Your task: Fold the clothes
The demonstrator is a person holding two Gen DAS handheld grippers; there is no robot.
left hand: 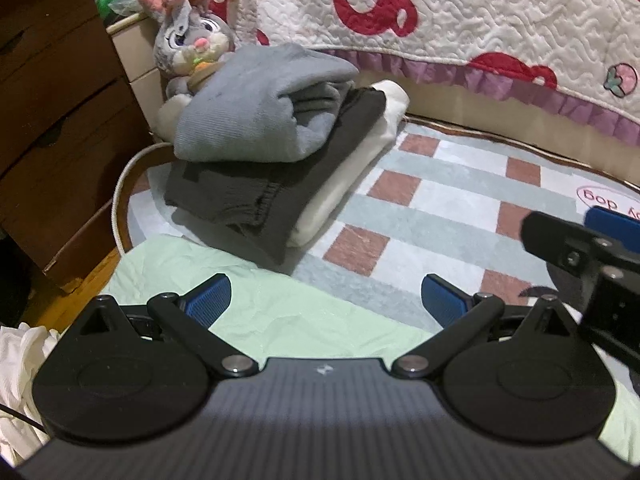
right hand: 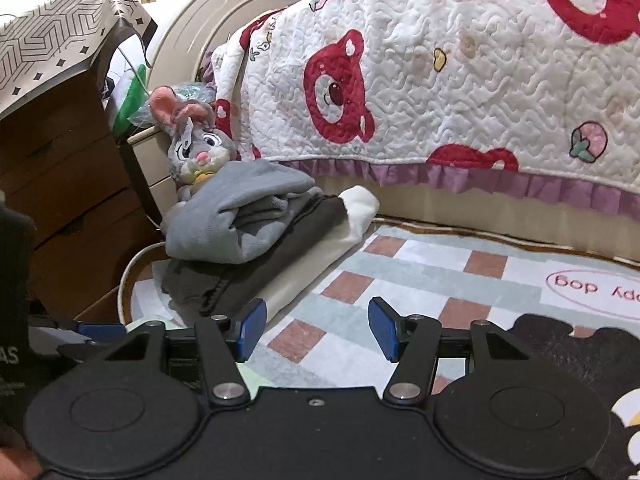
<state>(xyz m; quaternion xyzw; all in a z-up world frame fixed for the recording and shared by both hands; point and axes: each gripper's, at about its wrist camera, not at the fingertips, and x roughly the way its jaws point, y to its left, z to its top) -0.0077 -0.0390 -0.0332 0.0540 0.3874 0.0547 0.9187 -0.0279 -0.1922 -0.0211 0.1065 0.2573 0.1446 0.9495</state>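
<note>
Clothes sit stacked on the checked rug (left hand: pixel 460 200), just in front of the bed: a grey sweater (left hand: pixel 256 108) on top, a dark garment (left hand: pixel 256 196) under it, a cream one (left hand: pixel 360 176) at the bottom. A plush rabbit (left hand: pixel 188 36) leans right behind the pile, beside the brown drawers (left hand: pixel 52 120). Nearer the cameras, a pale green garment (left hand: pixel 256 312) lies flat on the rug, and the left tool (left hand: pixel 326 298) hovers over it with jaws spread wide, nothing between them. The right tool (right hand: pixel 316 328) is alongside, over bare rug, jaws well apart and empty too. A white heap of cloth (left hand: pixel 20 360) lies off to the left. The quilted bear blanket (right hand: pixel 480 80) hangs over the bed edge.
</note>
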